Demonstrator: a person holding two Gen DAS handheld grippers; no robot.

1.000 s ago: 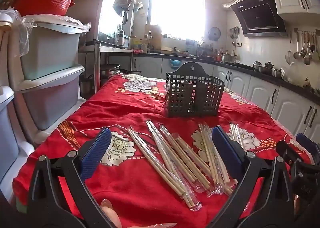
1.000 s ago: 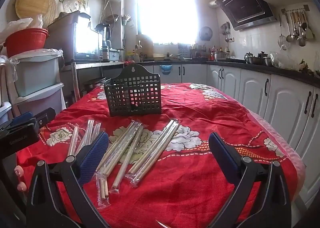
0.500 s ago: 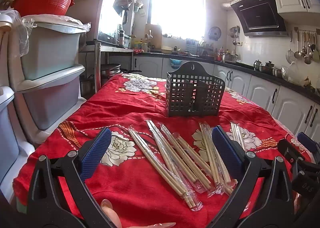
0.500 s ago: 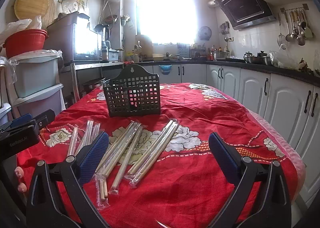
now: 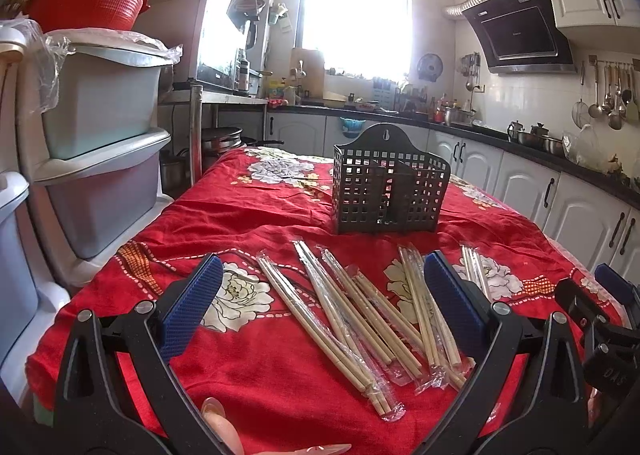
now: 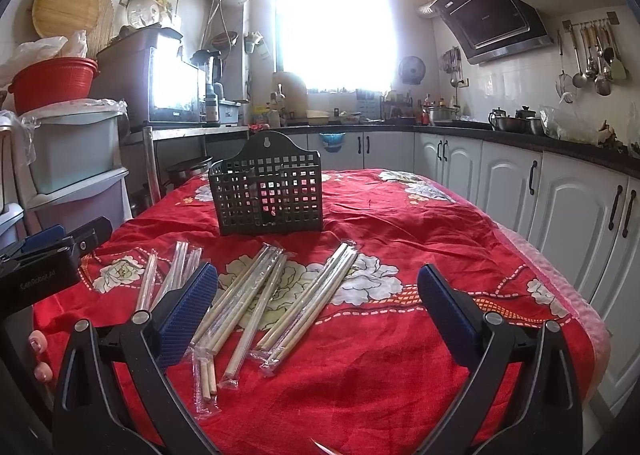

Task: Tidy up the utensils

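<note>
Bench (image 5: 248,367) under red floral cloth. Left tongs (image 5: 320,303), lower frame: spread wide, empty, held above wrapped chopsticks (image 5: 352,311), which lie fanned across lower centre. Right tongs (image 6: 318,309), lower frame: spread wide, empty, the chopsticks (image 6: 256,295) lying between and left of its pads. Black basket (image 5: 390,191) upright at frame centre, beyond the chopsticks, apart from them; its divider shows plainly in the left view. Right view alone shows a woven tray (image 6: 72,11) upper left and the left tongs' body at left edge; left view alone shows the right tongs' body at lower right edge.
</note>
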